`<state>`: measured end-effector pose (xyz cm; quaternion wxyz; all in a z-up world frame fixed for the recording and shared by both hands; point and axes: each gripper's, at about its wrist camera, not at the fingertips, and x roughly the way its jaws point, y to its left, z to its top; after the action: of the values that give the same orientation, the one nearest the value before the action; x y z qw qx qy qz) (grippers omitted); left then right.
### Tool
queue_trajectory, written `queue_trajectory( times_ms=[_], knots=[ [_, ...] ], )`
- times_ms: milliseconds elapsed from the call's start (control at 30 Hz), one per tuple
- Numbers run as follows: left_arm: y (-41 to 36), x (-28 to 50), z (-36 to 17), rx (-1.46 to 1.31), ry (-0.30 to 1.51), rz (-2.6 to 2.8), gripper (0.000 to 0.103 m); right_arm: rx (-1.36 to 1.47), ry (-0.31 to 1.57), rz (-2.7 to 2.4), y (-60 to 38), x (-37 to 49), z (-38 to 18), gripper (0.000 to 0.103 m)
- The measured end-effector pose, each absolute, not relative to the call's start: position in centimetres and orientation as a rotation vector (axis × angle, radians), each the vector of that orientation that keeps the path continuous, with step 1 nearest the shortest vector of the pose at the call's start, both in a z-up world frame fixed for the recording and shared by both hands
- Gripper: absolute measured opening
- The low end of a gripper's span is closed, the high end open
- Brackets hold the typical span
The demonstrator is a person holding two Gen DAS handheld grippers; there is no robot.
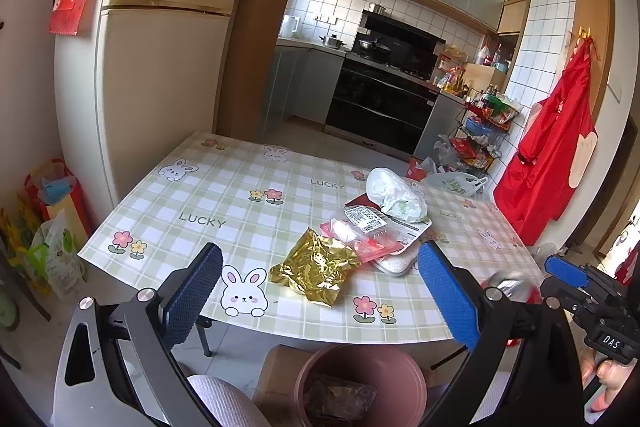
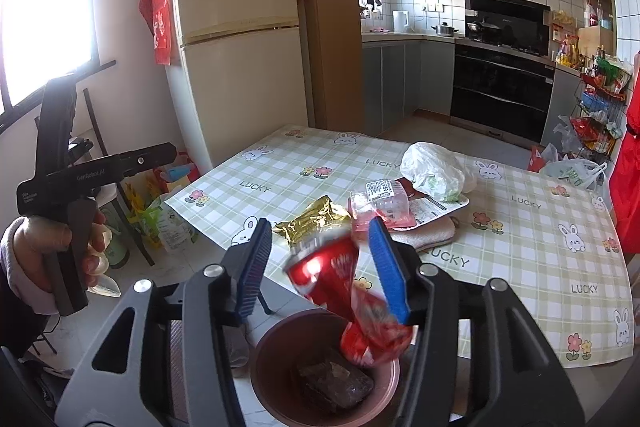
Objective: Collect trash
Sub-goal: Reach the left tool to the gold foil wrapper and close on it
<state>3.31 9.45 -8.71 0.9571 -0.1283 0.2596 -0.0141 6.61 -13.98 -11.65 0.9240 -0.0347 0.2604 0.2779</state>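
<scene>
Left gripper stands with its blue pads wide apart and nothing between them, poised above the near table edge; right gripper has its pads parted, and a red wrapper, blurred, sits between them, apparently clear of the left pad; contact with the right pad cannot be told. The wrapper hangs over the pink bin, which stands on the floor just below the table and already holds a dark packet. On the checked cloth lie a gold foil bag, a clear labelled pack and a white plastic bag, grouped close together.
</scene>
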Motion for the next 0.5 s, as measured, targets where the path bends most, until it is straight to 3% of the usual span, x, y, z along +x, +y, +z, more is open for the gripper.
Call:
queue_trajectory(
  times_ms=[167, 300, 500],
  knots=[
    [9.4, 3.4, -8.9, -0.258, 0.529, -0.028, 0.096, -0.07, 0.529, 0.548, -14.1, 6.7, -11.7, 0.072],
    [9.4, 3.4, -8.9, -0.257, 0.53, -0.028, 0.096, -0.069, 0.513, 0.511, -14.4, 6.6, -11.6, 0.092],
    [9.4, 3.4, -8.9, -0.256, 0.532, -0.027, 0.096, -0.061, 0.522, 0.418, -15.3, 7.1, -11.9, 0.097]
  ],
)
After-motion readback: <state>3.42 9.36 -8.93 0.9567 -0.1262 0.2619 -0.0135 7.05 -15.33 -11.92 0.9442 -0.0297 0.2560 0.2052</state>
